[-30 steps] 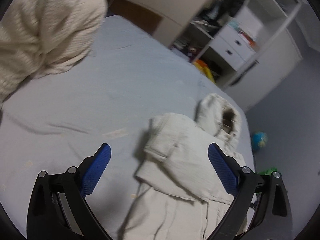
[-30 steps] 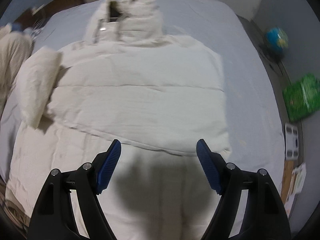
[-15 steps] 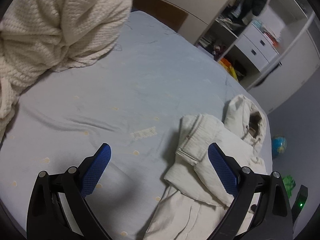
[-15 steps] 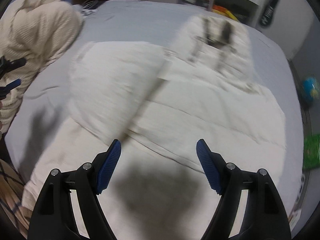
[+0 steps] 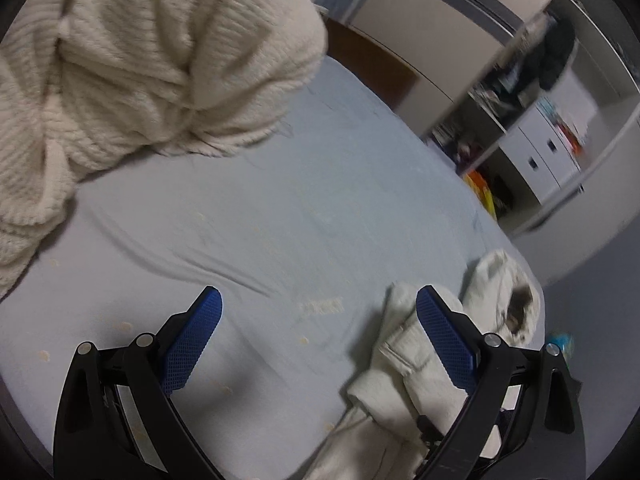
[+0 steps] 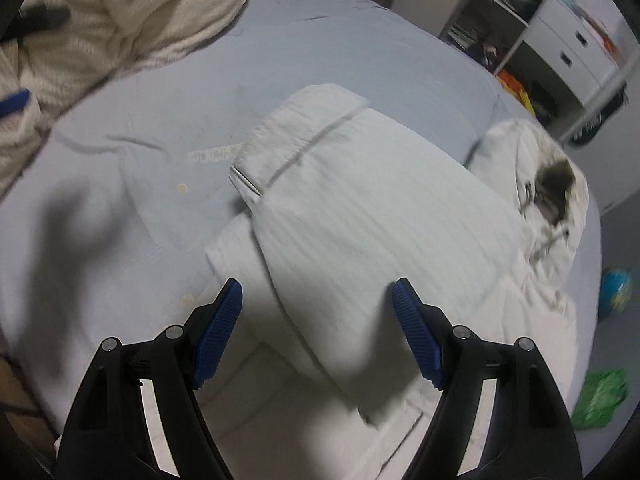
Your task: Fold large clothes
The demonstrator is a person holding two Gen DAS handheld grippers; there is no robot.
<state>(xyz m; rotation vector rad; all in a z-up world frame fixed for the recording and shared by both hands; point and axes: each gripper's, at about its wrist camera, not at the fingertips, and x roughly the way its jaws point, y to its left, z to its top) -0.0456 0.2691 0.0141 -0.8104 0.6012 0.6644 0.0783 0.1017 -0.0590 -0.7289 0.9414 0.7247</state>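
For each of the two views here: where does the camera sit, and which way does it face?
Left wrist: on the left gripper, jaws open, tilted down over the bed sheet toward the knit blanket.
Right wrist: on the right gripper, jaws open, angled down over the white coat.
Shared: coat, blanket, sheet, white drawers.

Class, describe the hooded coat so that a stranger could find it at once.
Start at the pale blue bedsheet. Two cream things lie on it: a ribbed knit blanket and a smooth quilted white coat. The coat is the flat one with a dark-lined hood.
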